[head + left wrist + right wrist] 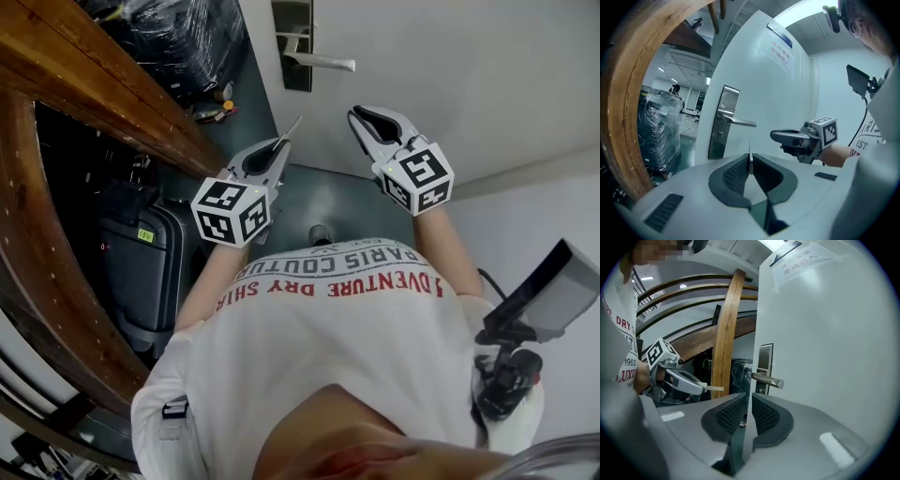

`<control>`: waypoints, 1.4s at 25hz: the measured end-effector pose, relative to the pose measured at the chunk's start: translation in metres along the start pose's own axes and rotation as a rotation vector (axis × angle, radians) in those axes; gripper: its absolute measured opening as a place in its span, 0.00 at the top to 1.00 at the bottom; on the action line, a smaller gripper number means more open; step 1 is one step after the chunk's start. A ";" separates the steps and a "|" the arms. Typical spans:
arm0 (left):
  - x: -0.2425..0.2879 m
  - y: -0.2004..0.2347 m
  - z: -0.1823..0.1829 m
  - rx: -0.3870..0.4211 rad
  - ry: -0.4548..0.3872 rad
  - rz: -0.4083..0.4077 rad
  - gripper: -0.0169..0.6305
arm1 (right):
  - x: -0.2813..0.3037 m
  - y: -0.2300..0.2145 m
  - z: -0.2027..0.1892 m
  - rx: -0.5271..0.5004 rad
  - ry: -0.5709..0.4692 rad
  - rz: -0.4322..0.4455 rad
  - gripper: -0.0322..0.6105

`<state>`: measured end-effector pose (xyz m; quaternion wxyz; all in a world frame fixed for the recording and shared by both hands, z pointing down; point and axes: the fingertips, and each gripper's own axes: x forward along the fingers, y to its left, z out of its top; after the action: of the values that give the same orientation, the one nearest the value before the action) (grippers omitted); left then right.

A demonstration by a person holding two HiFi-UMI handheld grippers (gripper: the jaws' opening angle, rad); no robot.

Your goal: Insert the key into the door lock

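In the head view, the left gripper (278, 145) is clenching its fingers on the single key (290, 129), and the thin blade is poking out past the tips toward one o'clock. The right gripper (361, 120) is sitting at three o'clock of it, apart from it, with its fingers pressed almost together and nothing between them. Both are pointing at the white door (450, 75), which is filling the view from twelve to three o'clock. Its free edge is running down at twelve o'clock, beside the one lock plate (296, 28) and the one lever handle (323, 63). In the left gripper view the one keyhole (720, 136) is sitting at six o'clock of the lever, and the key is staying well short of it. A curved wooden beam (94, 75) is crowding the left side from seven to eleven o'clock, with one dark suitcase (141, 262) under it at nine o'clock. A strip of green floor (347, 202) is lying open between the person and the door, and the space between the two grippers is lying open too.
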<state>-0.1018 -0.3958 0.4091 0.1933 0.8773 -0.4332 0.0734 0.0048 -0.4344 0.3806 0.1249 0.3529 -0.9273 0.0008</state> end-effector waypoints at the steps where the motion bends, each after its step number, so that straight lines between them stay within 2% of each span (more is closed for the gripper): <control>1: 0.003 0.001 0.000 -0.002 0.001 -0.002 0.94 | 0.005 -0.006 0.002 0.003 -0.006 0.004 0.93; 4: 0.009 0.000 -0.001 -0.010 0.001 -0.016 0.94 | 0.015 -0.022 0.008 0.001 -0.025 -0.008 0.87; 10: 0.009 0.002 -0.002 -0.031 -0.003 -0.024 0.94 | 0.033 -0.048 0.026 -0.078 -0.024 -0.072 0.70; 16: 0.015 0.006 -0.006 -0.110 -0.013 -0.033 0.94 | 0.045 -0.056 0.034 -0.076 -0.037 -0.063 0.70; 20: 0.019 0.010 -0.007 -0.108 -0.004 -0.014 0.94 | 0.047 -0.057 0.034 -0.095 -0.023 -0.053 0.71; 23: 0.021 0.011 -0.004 -0.145 -0.021 -0.028 0.94 | 0.046 -0.055 0.036 -0.098 -0.026 -0.043 0.72; 30: 0.040 0.018 0.006 -0.359 -0.109 -0.086 0.94 | 0.048 -0.056 0.032 -0.099 -0.029 -0.039 0.72; 32: 0.047 0.024 0.010 -0.462 -0.153 -0.108 0.94 | 0.049 -0.056 0.033 -0.106 -0.021 -0.038 0.72; 35: 0.059 0.031 0.016 -0.681 -0.228 -0.181 0.94 | 0.048 -0.054 0.034 -0.116 -0.012 -0.036 0.72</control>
<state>-0.0907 -0.4621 0.4200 0.4303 0.8000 -0.3721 -0.1907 -0.0021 -0.5090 0.3537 0.1394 0.3617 -0.9200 -0.0575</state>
